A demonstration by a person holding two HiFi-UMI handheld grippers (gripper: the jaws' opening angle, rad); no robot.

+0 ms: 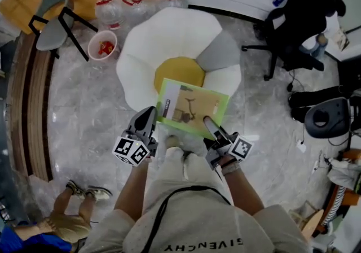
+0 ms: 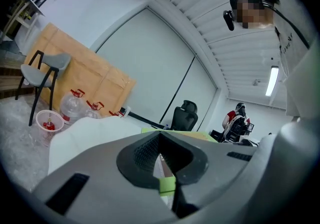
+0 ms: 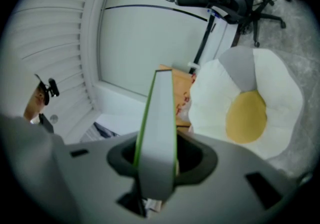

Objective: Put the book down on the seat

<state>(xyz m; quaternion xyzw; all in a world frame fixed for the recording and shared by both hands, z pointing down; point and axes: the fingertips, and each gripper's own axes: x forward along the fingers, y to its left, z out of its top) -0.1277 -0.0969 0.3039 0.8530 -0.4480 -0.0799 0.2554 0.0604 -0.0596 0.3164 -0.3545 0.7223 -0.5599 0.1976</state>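
Green book (image 1: 194,108): frame centre, held flat over flower seat (image 1: 169,34), partly covering its yellow middle.
Left gripper (image 1: 151,116): pinching book's lower-left corner.
Right gripper (image 1: 210,123): clamped on book's lower-right edge.

floor (image 1: 84,116): grey marble | seating: grey chair (image 1: 51,25), black office chair (image 1: 294,20) | wall (image 2: 150,58): white

We reach both arms forward, left gripper (image 1: 148,116) and right gripper (image 1: 211,123) about level, each clamped on the book (image 1: 194,105), the left seemingly at a corner.
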